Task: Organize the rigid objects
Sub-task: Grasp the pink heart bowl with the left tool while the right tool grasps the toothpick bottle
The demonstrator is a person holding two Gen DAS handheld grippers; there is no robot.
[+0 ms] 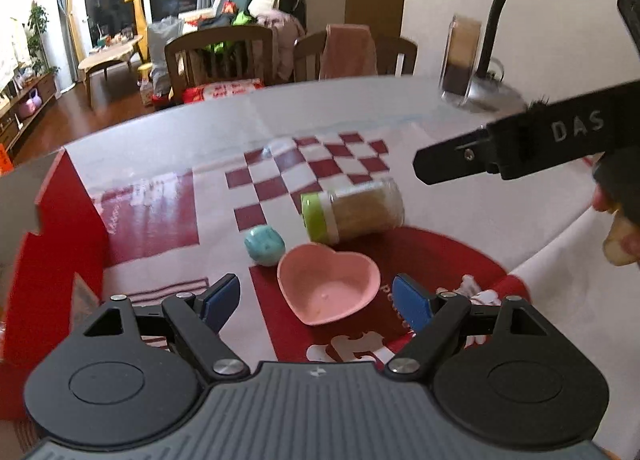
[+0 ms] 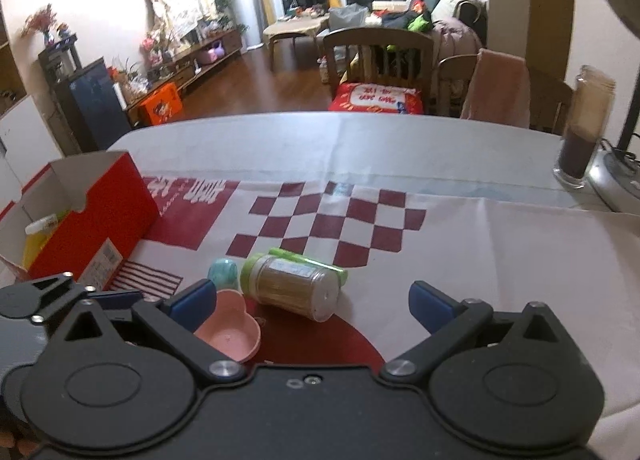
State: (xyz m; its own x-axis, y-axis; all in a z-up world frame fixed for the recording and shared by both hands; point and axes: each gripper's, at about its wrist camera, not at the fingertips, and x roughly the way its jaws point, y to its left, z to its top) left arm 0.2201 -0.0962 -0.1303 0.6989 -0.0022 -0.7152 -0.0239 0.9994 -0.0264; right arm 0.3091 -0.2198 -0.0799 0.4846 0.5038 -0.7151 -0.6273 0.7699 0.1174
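A pink heart-shaped bowl (image 1: 329, 287) sits on the tablecloth between my left gripper's open blue fingertips; the left gripper (image 1: 318, 300) is empty. Behind the bowl a clear jar with a green lid (image 1: 352, 210) lies on its side, and a small teal round object (image 1: 264, 246) sits to its left. In the right wrist view my right gripper (image 2: 314, 306) is open and empty, just short of the lying jar (image 2: 294, 286), with the bowl (image 2: 230, 334) by its left fingertip and the teal object (image 2: 221, 272) behind. A green stick-like item (image 2: 310, 262) lies behind the jar.
An open red cardboard box (image 2: 94, 216) stands at the left with a yellow bottle (image 2: 38, 236) inside. A tall glass container (image 2: 586, 128) and a desk lamp base (image 2: 618, 180) stand at the far right. Chairs (image 2: 380, 56) sit beyond the table's far edge.
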